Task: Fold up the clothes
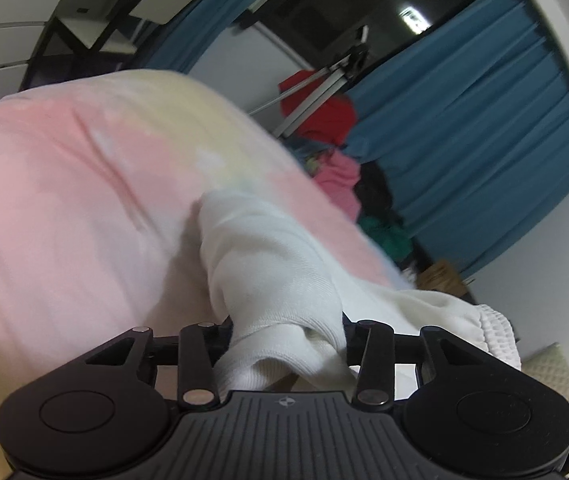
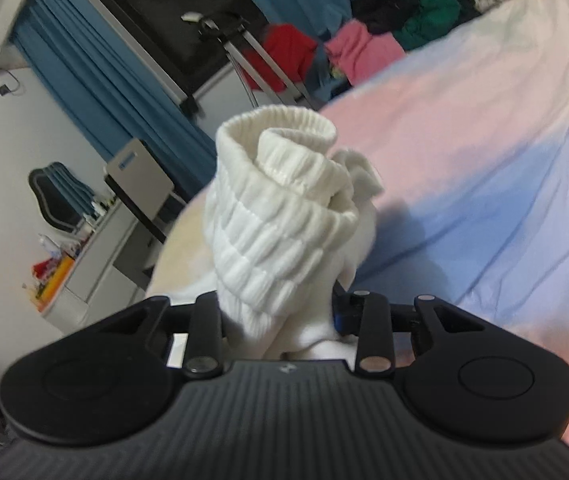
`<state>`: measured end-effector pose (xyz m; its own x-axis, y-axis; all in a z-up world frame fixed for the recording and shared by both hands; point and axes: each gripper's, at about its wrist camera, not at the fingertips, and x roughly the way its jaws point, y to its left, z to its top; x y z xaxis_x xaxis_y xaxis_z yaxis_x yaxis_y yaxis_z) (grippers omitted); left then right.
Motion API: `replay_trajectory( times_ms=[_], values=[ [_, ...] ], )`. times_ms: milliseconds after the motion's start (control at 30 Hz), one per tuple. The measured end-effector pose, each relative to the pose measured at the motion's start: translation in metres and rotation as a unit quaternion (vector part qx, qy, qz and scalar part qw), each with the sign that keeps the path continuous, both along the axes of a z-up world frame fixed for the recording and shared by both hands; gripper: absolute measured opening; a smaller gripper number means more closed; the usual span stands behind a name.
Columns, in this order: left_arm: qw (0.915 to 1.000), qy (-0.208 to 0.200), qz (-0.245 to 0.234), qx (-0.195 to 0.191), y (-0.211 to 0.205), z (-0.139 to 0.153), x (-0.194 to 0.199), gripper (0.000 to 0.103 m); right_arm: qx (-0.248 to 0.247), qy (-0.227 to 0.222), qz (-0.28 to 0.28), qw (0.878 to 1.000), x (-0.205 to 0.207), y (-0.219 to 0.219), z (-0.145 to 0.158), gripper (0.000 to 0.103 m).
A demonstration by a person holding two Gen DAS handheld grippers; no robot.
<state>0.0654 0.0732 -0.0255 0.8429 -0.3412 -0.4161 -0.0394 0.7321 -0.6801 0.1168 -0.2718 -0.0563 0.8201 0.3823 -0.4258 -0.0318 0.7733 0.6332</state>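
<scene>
**Pastel bed, white garment gripped at both ends**

Pastel bedding [image 1: 64,200] fills the background. White garment [image 1: 268,264] bunches at lower centre in both views, clamped between the left gripper [image 1: 284,332] and the right gripper [image 2: 280,312], its ribbed cuff [image 2: 284,184] standing above.

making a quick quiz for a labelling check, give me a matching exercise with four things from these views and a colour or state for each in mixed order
Things:
1. white garment
2. bedspread
3. curtains
4. clothes pile

Colour or state:
A. blue, hanging by the dark window
B. pastel pink, yellow and blue, spread flat
C. red, pink, green and black, heaped at the far edge of the bed
D. clamped between jaws, ribbed cuff bunched up

Pairs: 1-D, 2-B, 3-A, 4-C
</scene>
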Motion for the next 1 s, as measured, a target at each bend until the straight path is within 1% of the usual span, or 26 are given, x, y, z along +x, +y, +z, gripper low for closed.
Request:
replay_trajectory(
  times_ms=[133, 200, 267, 367, 433, 533, 600, 667, 700, 767, 800, 833, 867, 900, 1000],
  values=[
    [0.9995, -0.020, -0.023, -0.007, -0.033, 0.028, 0.015, 0.043, 0.031, -0.006, -0.023, 0.999, 0.006, -0.032, 0.026, 0.037],
    [0.9989, -0.025, -0.037, -0.013, -0.059, 0.041, 0.035, 0.043, 0.037, -0.015, -0.036, 0.999, 0.011, -0.057, 0.040, 0.037],
    [0.9977, -0.031, -0.057, -0.018, -0.094, 0.053, 0.065, 0.043, 0.033, -0.019, -0.052, 0.998, 0.017, -0.087, 0.055, 0.037],
    [0.9942, -0.044, -0.098, -0.005, -0.163, 0.068, 0.118, 0.043, 0.035, -0.010, -0.094, 0.995, 0.035, -0.148, 0.070, 0.037],
    [0.9904, -0.046, -0.131, 0.000, -0.215, 0.074, 0.156, 0.043, 0.037, 0.000, -0.125, 0.992, 0.045, -0.192, 0.077, 0.037],
    [0.9842, -0.040, -0.172, -0.007, -0.294, 0.075, 0.205, 0.043, 0.039, 0.009, -0.180, 0.983, 0.057, -0.260, 0.082, 0.037],
    [0.9812, -0.037, -0.189, -0.006, -0.342, 0.066, 0.223, 0.043, 0.039, 0.013, -0.216, 0.976, 0.061, -0.300, 0.079, 0.037],
    [0.9776, -0.030, -0.208, 0.000, -0.388, 0.050, 0.234, 0.043, 0.050, 0.018, -0.253, 0.966, 0.062, -0.336, 0.067, 0.037],
    [0.9755, -0.030, -0.217, 0.010, -0.405, 0.039, 0.236, 0.043, 0.064, 0.026, -0.274, 0.959, 0.061, -0.351, 0.054, 0.037],
    [0.9704, -0.017, -0.237, 0.044, -0.433, 0.009, 0.240, 0.043, 0.089, 0.050, -0.307, 0.946, 0.056, -0.374, 0.022, 0.037],
    [0.9685, -0.004, -0.243, 0.055, -0.439, -0.008, 0.241, 0.044, 0.097, 0.063, -0.319, 0.941, 0.053, -0.382, 0.005, 0.037],
    [0.9671, 0.010, -0.247, 0.061, -0.440, -0.026, 0.242, 0.044, 0.098, 0.079, -0.322, 0.938, 0.051, -0.385, -0.012, 0.037],
    [0.9658, 0.018, -0.249, 0.068, -0.439, -0.043, 0.241, 0.045, 0.102, 0.094, -0.323, 0.936, 0.049, -0.387, -0.030, 0.037],
    [0.9624, 0.018, -0.258, 0.083, -0.436, -0.056, 0.239, 0.047, 0.110, 0.107, -0.320, 0.935, 0.046, -0.385, -0.048, 0.037],
    [0.9456, 0.008, -0.295, 0.137, -0.422, -0.094, 0.237, 0.053, 0.119, 0.122, -0.320, 0.932, 0.028, -0.373, -0.095, 0.038]
  ],
)
